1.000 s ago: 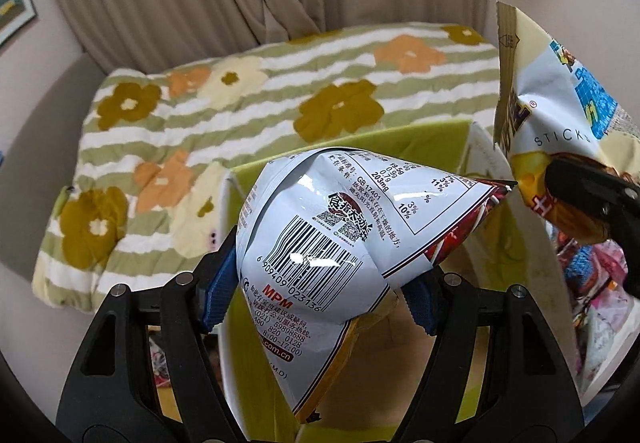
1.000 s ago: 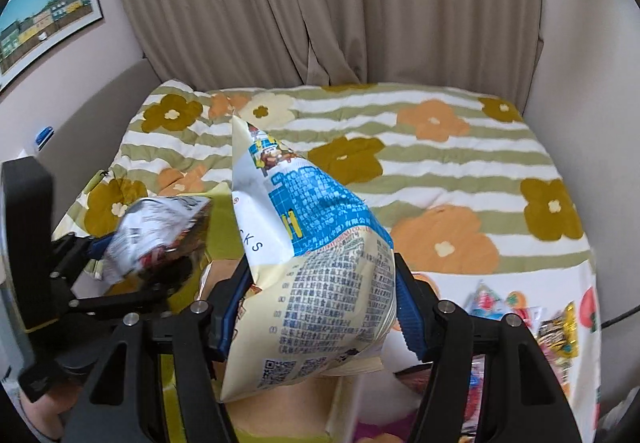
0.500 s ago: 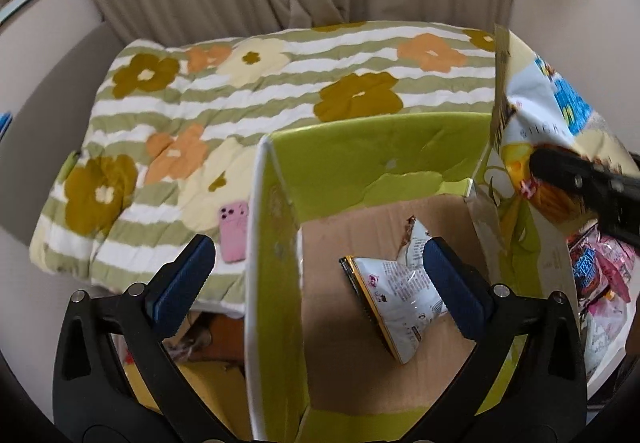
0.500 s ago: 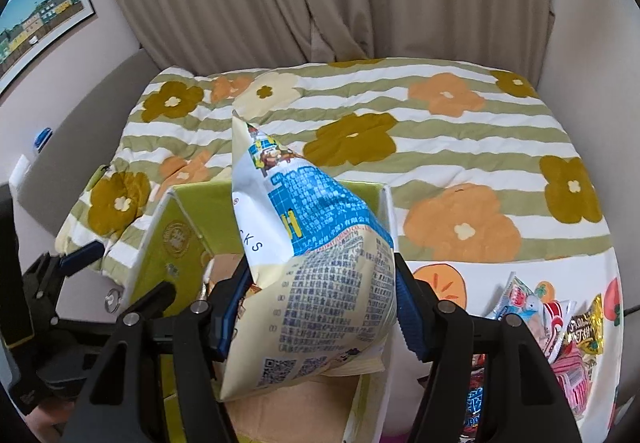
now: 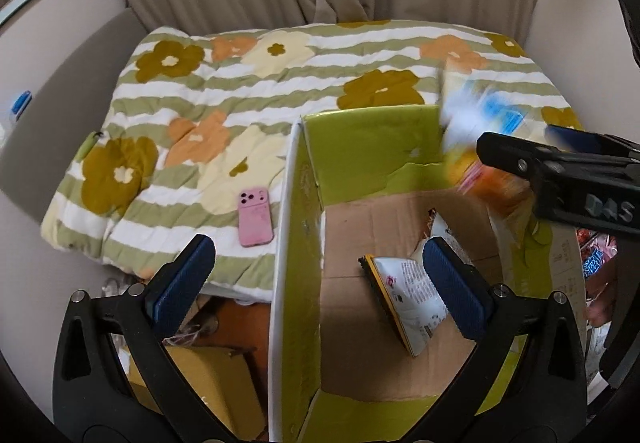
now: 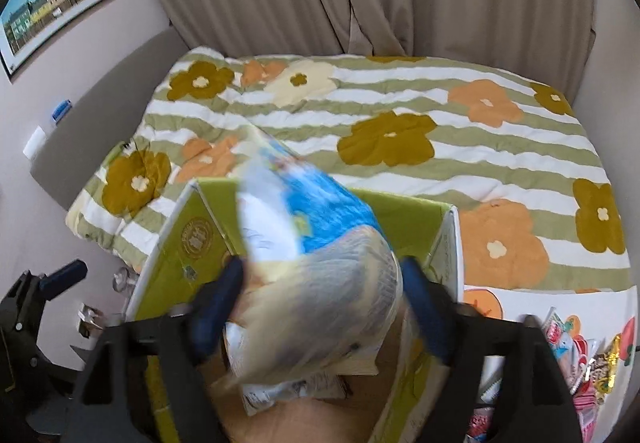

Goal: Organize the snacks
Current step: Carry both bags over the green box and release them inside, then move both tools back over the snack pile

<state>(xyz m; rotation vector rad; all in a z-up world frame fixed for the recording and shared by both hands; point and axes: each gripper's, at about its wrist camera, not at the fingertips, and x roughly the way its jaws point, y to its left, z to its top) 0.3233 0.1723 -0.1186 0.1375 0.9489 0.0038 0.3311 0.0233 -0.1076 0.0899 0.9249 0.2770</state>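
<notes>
Left hand-held gripper [image 5: 316, 279] hangs released and carrying nothing over the green cardboard box [image 5: 360, 147], where a white snack packet [image 5: 408, 283] lies on the brown floor of the box, a pink phone [image 5: 255, 217] rests on the flowered quilt [image 5: 224, 91] just beside the box's left wall. From the right wrist, the right hand-held gripper [image 6: 320, 303] is clenched on a blurred blue-and-white snack bag [image 6: 316, 243] above the box's opening, with loose snack packets [image 6: 580, 355] near the lower right edge.

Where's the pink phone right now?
In the left wrist view, the pink phone lies face down on the floral quilt, just left of the green box wall, beyond the open left gripper.
</notes>
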